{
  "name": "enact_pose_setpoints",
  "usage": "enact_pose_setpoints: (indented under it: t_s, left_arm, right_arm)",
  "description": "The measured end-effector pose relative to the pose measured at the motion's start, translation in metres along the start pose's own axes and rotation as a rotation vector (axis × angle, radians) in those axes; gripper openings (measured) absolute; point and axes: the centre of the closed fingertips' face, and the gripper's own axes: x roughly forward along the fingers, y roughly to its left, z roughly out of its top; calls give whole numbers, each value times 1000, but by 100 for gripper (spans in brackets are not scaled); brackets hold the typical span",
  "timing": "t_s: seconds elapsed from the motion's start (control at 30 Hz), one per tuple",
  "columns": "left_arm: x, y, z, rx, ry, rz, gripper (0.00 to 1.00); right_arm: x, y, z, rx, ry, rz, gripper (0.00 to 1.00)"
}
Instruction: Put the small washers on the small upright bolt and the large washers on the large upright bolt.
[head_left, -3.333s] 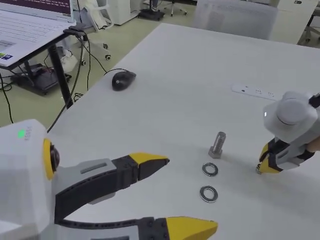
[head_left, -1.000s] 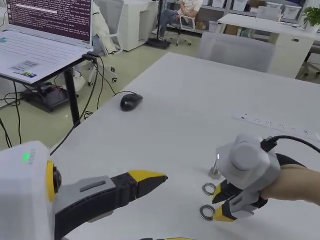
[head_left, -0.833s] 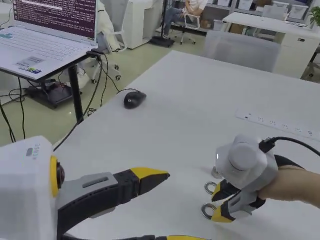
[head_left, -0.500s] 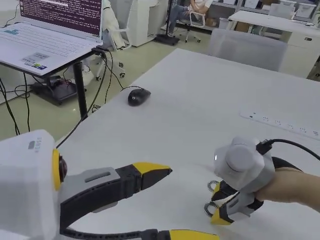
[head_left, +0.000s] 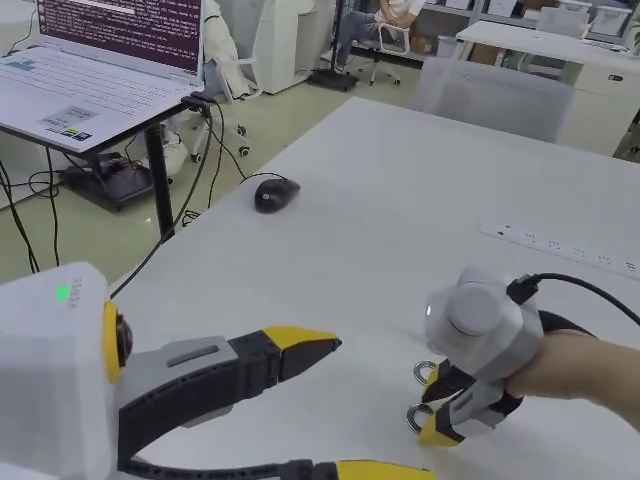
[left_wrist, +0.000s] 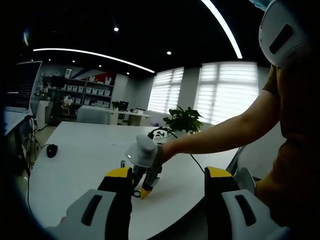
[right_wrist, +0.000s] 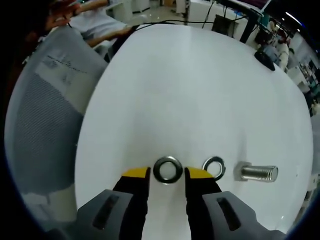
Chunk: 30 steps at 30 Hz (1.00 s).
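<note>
right tongs (right_wrist: 168, 173) straddle one washer (right_wrist: 168, 160). second washer (right_wrist: 214, 159) sits just beside one jaw, bolt (right_wrist: 257, 173) just past it, so that side is tight. other side and ahead: bare tabletop (right_wrist: 190, 90). mouse (head_left: 276, 193) and power strip (head_left: 560, 248) well apart. left tongs (head_left: 380, 408) hang near, bare tabletop between them and the right tongs.

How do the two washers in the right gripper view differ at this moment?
The centre washer sits between the yellow jaws of the right gripper; the side washer lies outside them. The side washer is right beside the bolt; the centre washer is farther from it. Both lie flat on the white table, look alike in size, and neither is on the bolt.
</note>
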Motion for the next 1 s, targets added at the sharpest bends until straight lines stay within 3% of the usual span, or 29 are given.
enact_pose_setpoints:
  t_s: [0.33, 0.53, 0.7, 0.87, 1.0]
  left_arm:
    - [1, -2, 3, 3, 1, 10, 57]
    - [3, -4, 5, 4, 11, 6, 57]
    - [4, -1, 3, 2, 17, 3, 57]
    - [5, 1, 2, 5, 24, -4, 57]
    - [8, 1, 0, 4, 33, -14, 57]
  right_arm:
    - [0, 0, 0, -19, 25, -8, 23]
    - [-1, -2, -1, -13, -3, -4, 22]
    - [-2, 0, -4, -38, 22, -3, 22]
    - [-16, -3, -3, -24, 0, -11, 22]
    - [-34, -15, -5, -1, -19, -34, 22]
